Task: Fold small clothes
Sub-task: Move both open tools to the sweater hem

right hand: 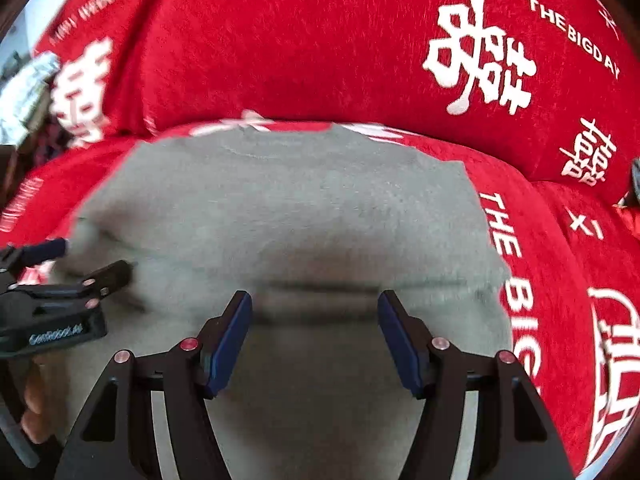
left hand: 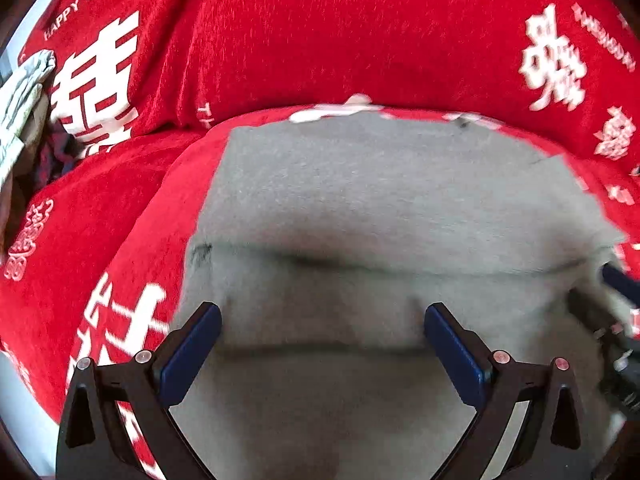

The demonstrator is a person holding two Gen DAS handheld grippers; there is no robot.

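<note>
Left gripper (left hand: 322, 316) fingers spread wide, nothing btwn, over grey garment (left hand: 380, 200) lying flat on red wedding-print sofa cover (left hand: 320, 40). Right gripper (right hand: 315, 304) jaws apart too, empty, above same garment.

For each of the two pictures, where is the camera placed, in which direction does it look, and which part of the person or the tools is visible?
Left wrist view: sits on the left gripper, looking forward over the grey garment toward the red cover; its own open fingers show, and the other gripper at the right edge.
Right wrist view: sits on the right gripper, facing the same garment; its open fingers, the left gripper and the person's fingers at lower left show.
Shared: the garment, its fold crease, the red cover.
</note>
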